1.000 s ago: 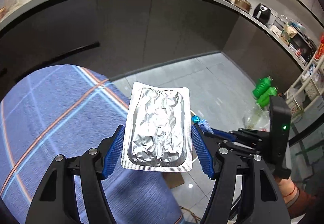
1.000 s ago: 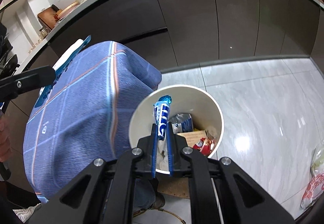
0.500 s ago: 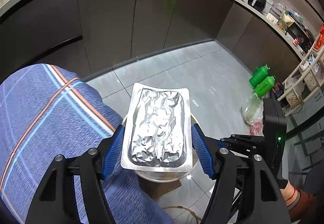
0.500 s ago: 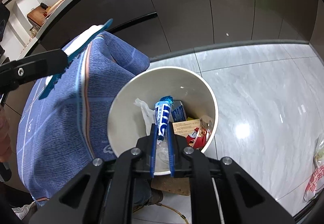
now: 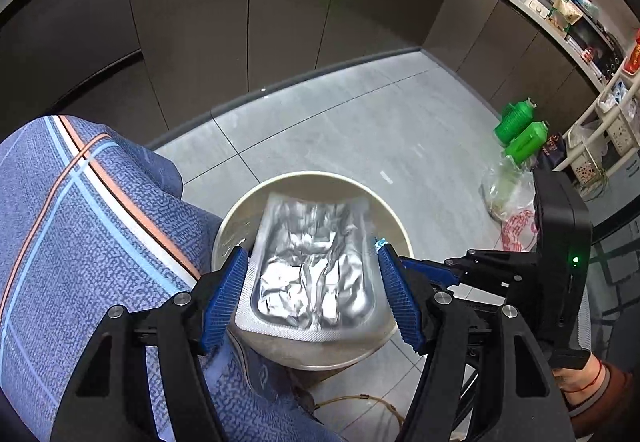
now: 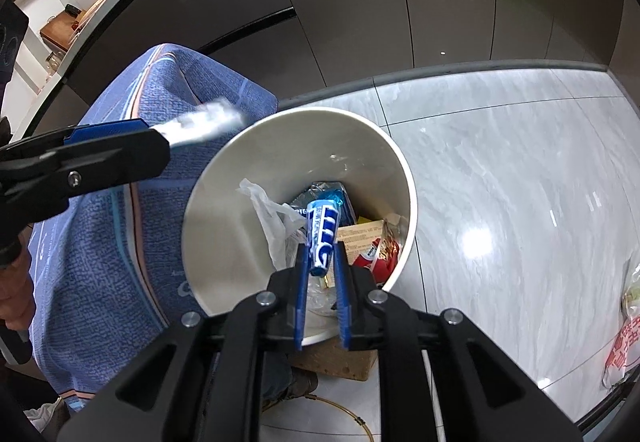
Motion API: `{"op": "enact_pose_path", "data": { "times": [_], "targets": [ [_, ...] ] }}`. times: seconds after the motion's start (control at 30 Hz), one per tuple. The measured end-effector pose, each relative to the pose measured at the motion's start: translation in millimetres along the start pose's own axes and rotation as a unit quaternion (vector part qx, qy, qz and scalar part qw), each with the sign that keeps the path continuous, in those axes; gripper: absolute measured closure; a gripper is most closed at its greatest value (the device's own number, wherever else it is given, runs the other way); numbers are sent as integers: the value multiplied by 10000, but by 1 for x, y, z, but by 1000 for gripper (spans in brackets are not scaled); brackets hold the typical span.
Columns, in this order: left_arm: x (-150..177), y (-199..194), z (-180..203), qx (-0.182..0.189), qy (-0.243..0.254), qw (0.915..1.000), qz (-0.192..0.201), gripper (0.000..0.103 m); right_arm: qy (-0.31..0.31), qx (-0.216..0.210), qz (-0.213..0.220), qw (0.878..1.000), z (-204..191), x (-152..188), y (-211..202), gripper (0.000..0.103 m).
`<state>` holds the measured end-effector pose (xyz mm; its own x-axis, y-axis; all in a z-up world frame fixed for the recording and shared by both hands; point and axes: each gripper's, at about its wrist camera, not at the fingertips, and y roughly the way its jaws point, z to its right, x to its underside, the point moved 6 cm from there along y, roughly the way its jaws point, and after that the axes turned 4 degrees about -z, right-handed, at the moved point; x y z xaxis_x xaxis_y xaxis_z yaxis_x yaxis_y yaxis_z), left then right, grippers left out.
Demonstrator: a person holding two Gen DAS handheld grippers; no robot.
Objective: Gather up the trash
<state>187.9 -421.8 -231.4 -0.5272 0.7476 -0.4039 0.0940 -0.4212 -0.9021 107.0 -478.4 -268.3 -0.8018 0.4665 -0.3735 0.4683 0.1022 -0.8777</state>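
Left claw (image 5: 314, 290) wide open around a foil tray (image 5: 316, 274), blue pads at its two long edges; whether they actually press it, can't tell. Tray tips forward, far end down over the bin (image 5: 224, 234) mouth, directly ahead of and below the claw. In the right view the tray (image 6: 204, 122) reads as a blurred silver strip sticking out past the left claw (image 6: 160, 140) tip, just beside the bin (image 6: 224, 210) rim.

Right claw (image 6: 322, 274) narrow, nearly closed, pinching the low end of a blue wrapper (image 6: 322, 238) (white letters on it), which stands up between the pads. Wrapper hangs over the bin opening, just ahead of the claw. Below it inside the bin: white plastic bag (image 6: 272, 218), a blue packet (image 6: 328, 198), a paper slip (image 6: 360, 238), red wrapper (image 6: 380, 258).

Blue plaid cloth (image 5: 80, 242) left of both claws, touching the bin side. Two green jugs (image 5: 520, 134) well off to the right on the floor.
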Motion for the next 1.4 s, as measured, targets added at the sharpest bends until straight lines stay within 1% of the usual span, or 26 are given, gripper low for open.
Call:
{"op": "enact_pose_path", "data": {
  "times": [0.03, 0.07, 0.1, 0.13, 0.2, 0.23, 0.27, 0.3, 0.33, 0.4, 0.43, 0.5, 0.53, 0.63, 0.7, 0.9, 1.03, 1.2, 1.33, 1.4],
  "targets": [
    [0, 1, 1, 12, -6, 10000, -3, 38, -22, 10, -2, 10000, 1, 0, 1, 87],
    [0, 1, 0, 42, -28, 10000, 11, 29, -58, 24, 9, 10000, 1, 0, 1, 84],
    [-1, 0, -1, 46, -67, 9999, 72, 20, -112, 38, 37, 9999, -1, 0, 0, 79],
    [-1, -3, -3, 40, -105, 9998, 155, 17, -163, 48, 68, 9998, -2, 0, -1, 75],
    [-4, -9, -6, 65, -161, 9994, 294, 13, -343, 112, 148, 9992, -5, -1, -5, 59],
    [-4, -12, -7, 71, -186, 9993, 328, 12, -489, 176, 194, 9985, -7, -1, -7, 56],
    [-6, -15, -9, 71, -244, 9989, 403, 9, -590, 232, 225, 9977, -9, -1, -8, 50],
    [-5, -19, -11, 66, -280, 9986, 448, 9, -716, 296, 266, 9966, -11, -2, -10, 43],
    [-6, -21, -13, 58, -319, 9983, 494, 9, -805, 323, 291, 9958, -12, -2, -12, 39],
    [-7, -26, -19, 47, -424, 9975, 558, 9, -956, 359, 339, 9942, -16, -2, -15, 21],
    [-7, -28, -20, 28, -483, 9972, 568, 9, -1007, 381, 375, 9935, -18, -1, -17, 18],
    [-6, -31, -23, -58, -597, 9965, 590, 9, -1075, 383, 400, 9927, -21, 1, -20, 7],
    [-5, -33, -24, -95, -614, 9962, 606, 9, -1091, 369, 380, 9926, -22, 1, -20, 3],
    [-1, -41, -24, -320, -620, 9952, 687, 9, -1112, 349, 333, 9926, -25, 1, -21, 4],
    [1, -49, -23, -408, -615, 9944, 754, 9, -1086, 361, 304, 9930, -26, 2, -22, 4],
    [12, -75, -26, -575, -774, 9907, 955, 9, -1007, 354, 361, 9936, -27, 0, -31, 4],
    [21, -95, -32, -703, -964, 9868, 1096, 9, -1004, 353, 446, 9933, -31, 1, -41, 3],
    [39, -126, -37, -954, -1260, 9788, 1303, 9, -1082, 338, 584, 9918, -43, 2, -58, 3],
    [57, -149, -41, -1197, -1491, 9717, 1388, 9, -1165, 287, 782, 9897, -58, 2, -79, 3],
    [70, -163, -43, -1333, -1612, 9668, 1468, 9, -1191, 253, 922, 9883, -65, 1, -91, 3]
  ]
}}
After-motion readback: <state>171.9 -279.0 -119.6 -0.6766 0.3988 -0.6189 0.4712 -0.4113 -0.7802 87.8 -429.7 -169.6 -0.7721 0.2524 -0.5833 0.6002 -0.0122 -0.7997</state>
